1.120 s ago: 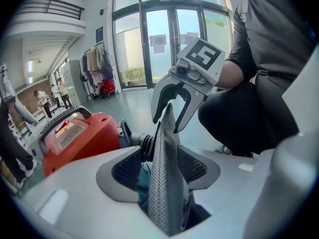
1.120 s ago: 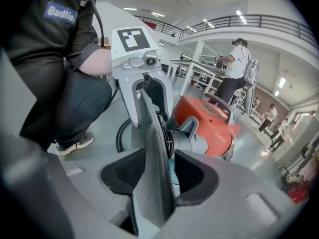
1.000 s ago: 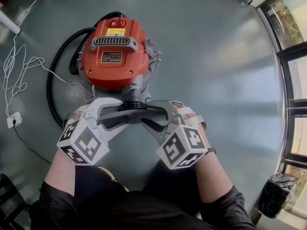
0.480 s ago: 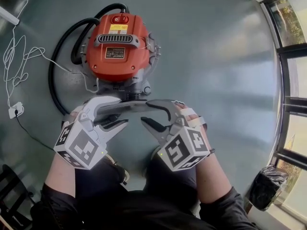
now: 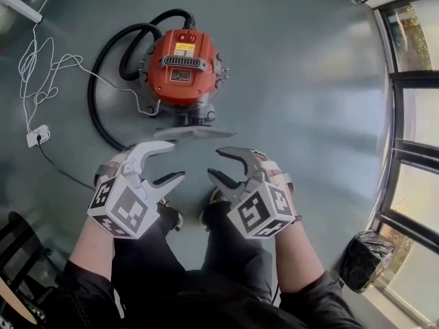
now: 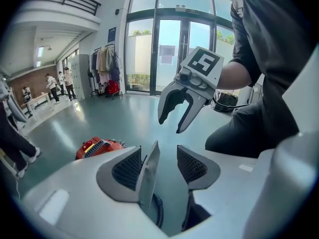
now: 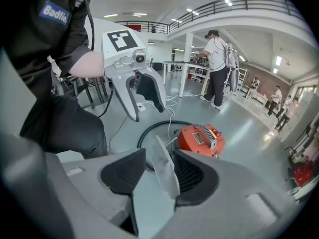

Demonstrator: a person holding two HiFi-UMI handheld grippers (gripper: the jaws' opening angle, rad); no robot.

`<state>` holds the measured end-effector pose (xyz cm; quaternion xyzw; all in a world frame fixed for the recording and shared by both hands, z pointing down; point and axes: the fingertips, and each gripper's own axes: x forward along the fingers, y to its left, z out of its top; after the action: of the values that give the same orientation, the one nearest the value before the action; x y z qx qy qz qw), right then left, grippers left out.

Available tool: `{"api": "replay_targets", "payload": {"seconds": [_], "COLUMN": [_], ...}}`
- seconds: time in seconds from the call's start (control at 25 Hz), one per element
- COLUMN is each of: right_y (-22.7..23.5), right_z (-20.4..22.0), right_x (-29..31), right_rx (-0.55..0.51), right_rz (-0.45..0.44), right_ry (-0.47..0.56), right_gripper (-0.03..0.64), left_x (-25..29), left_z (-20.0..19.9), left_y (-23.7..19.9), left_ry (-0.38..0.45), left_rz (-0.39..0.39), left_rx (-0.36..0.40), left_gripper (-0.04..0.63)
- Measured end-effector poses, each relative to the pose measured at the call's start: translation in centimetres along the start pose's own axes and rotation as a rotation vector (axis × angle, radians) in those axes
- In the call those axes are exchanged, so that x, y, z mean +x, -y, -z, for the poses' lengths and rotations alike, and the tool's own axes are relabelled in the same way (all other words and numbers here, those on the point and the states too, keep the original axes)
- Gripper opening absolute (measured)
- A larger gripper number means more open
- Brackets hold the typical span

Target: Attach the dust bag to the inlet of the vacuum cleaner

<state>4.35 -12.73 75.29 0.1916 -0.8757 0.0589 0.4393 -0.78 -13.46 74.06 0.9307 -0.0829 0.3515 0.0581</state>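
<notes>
**Dust bag carried flat between two open grippers, at the near side of the vacuum**

Layout: the vacuum cleaner point(image 5: 182, 64) stands on the floor point(image 5: 309, 81) with its red lid up. Its black hose point(image 5: 103, 91) loops round the far and left sides. The dust bag point(image 5: 195, 133) shows as a thin, flat grey piece lying level. It spans from the left gripper point(image 5: 177, 160) to the right gripper point(image 5: 214, 162), just on the person's side of the machine's base.

Fingers: both gripper views show them apart, with a gap clearly wider than the piece. One end of the bag stands edge-on in each gap. It lies against the finger on the vacuum's side, and the other finger is clear of it. Neither gripper pinches it.

Why held so (judgement): the two grippers face each other with the bag bridging them. The piece seems to be cradled at its ends, not clamped. That leaves its flat face free and lets both hands keep it square to the machine while it is offered up.

Status (judgement): the bag reads as not yet seated. The steep downward view does not settle whether its far edge touches the base or hangs above it.

Next need: bring the far edge level with the inlet without tilting the piece.
</notes>
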Motion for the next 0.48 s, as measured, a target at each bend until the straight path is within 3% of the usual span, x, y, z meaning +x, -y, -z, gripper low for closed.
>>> {"api": "replay_targets", "payload": {"seconds": [0.12, 0.48], "right_y": [-0.5, -4.9], "right_z": [-1.7, -9.6], "right_x": [-2.6, -11.5], "right_rx": [0.004, 0.013], "right_rz": [0.016, 0.002], "right_ry": [-0.025, -0.001], "right_gripper": [0.170, 0.170], "left_x": [-3.0, -13.3], "left_z": [-1.5, -9.4], "left_y": [0.7, 5.5], "left_ry": [-0.032, 0.001], "left_rz": [-0.028, -0.030], "left_rx": [-0.027, -0.063], "left_gripper": [0.250, 0.244]}}
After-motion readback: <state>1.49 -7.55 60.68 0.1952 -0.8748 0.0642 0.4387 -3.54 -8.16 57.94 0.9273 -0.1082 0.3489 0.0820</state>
